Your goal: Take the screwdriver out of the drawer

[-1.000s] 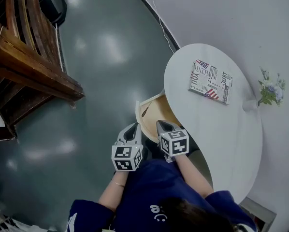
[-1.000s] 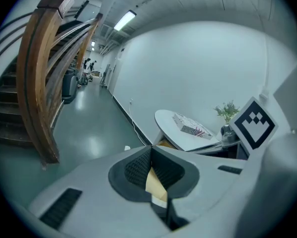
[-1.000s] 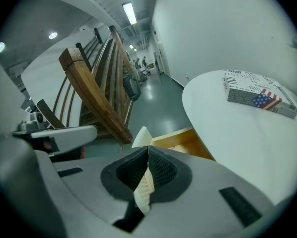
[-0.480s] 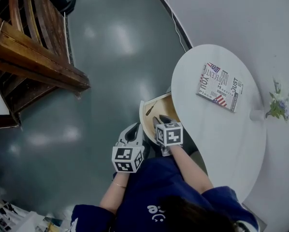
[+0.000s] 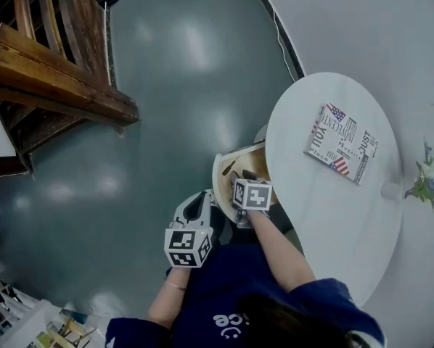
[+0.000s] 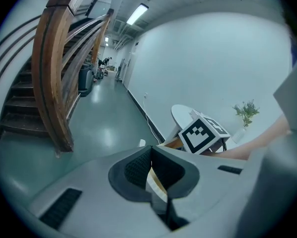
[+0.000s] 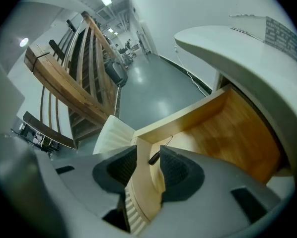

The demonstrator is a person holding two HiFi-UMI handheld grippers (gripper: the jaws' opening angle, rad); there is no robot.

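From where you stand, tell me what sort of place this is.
Probably a hall or lobby of a large building, not a home: a wooden staircase with curved railings, a glossy grey-green floor running into a long corridor lit by ceiling strip lights, and a small round white table by the wall.

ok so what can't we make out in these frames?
Screwdriver: right gripper view, partly behind the right claw, whose jaws have just been opening, nothing pinched between them.
Drawer interior: head view, partly under that claw and the table.
Book print: head view, too small; right gripper view, edge-on.
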